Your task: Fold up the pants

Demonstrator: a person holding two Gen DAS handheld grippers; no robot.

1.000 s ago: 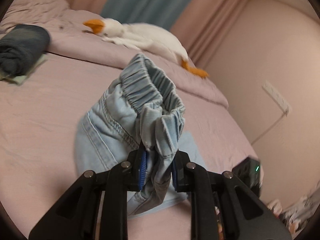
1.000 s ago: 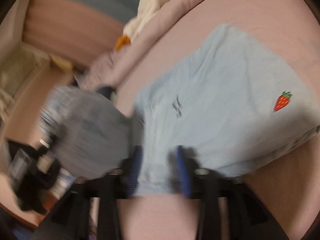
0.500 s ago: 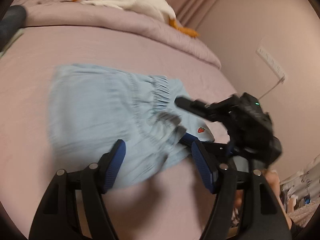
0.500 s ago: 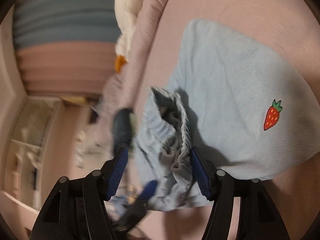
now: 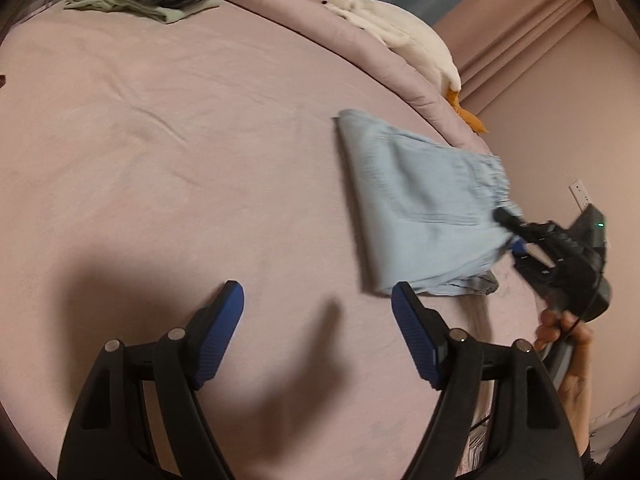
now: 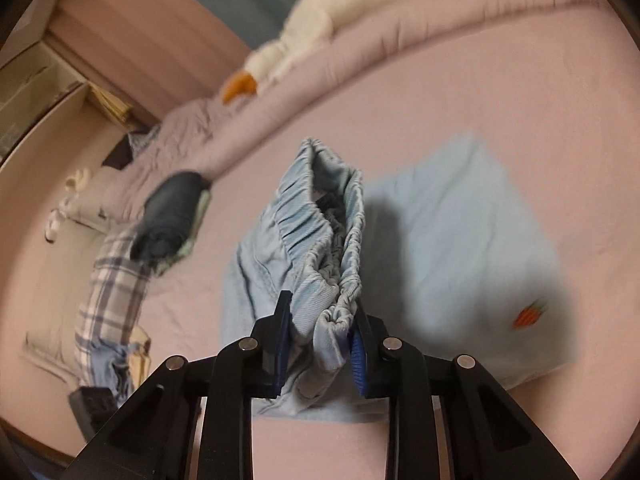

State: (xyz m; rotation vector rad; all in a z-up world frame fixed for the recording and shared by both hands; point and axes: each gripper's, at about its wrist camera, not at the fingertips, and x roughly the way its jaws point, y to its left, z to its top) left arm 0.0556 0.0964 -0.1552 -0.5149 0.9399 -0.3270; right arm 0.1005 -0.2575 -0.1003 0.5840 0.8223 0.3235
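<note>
Pink-sheeted bed (image 5: 200, 140), plush goose (image 5: 384, 28) along its far edge by curtains. Pale denim pants (image 6: 320, 248) near right edge, waistband clamped in closing right gripper (image 6: 318, 350). Left gripper (image 5: 318, 320) opening, empty.

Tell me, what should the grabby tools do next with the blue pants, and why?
Probably bring the left tool over to the light blue denim pants. It's opening over bare pink bedsheet, holding nothing, while the right tool is closing on the elastic waistband alone.

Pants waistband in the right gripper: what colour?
Light blue denim pants, clearest in the right wrist view.
</note>
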